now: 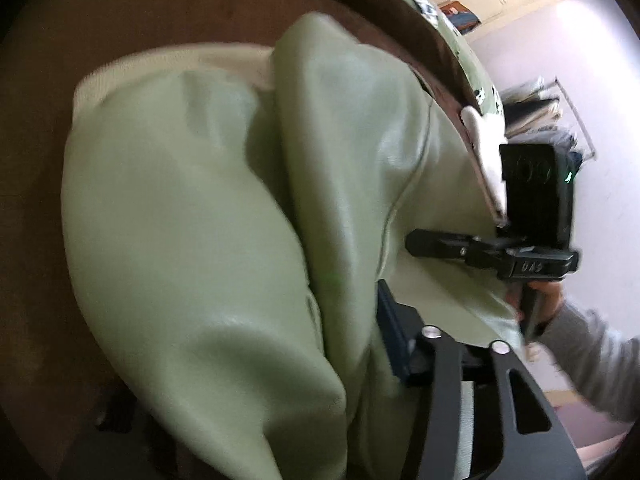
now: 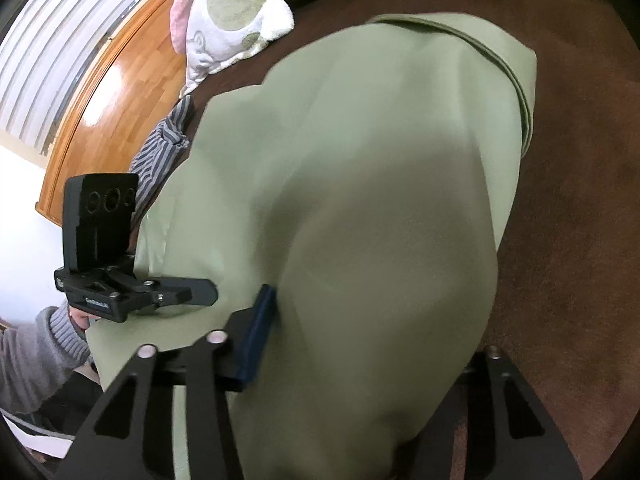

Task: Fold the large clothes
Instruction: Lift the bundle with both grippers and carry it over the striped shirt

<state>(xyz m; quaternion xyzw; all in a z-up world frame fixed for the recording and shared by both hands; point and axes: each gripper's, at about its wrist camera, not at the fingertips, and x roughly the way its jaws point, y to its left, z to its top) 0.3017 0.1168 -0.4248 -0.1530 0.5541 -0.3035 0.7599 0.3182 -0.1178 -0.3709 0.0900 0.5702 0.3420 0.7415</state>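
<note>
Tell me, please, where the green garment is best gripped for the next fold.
Probably the green garment by its seamed hem at the far corner: it lies flat and free on the brown surface, so come from that bare side.

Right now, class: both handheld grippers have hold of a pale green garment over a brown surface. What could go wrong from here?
1. The green garment hides most of each gripper's jaws, so a thin or uneven pinch by the right gripper could slip.
2. It bunches into deep folds near the left gripper, so creases may get folded in.
3. The striped cloth and plush towel lie close and might get caught up.
</note>
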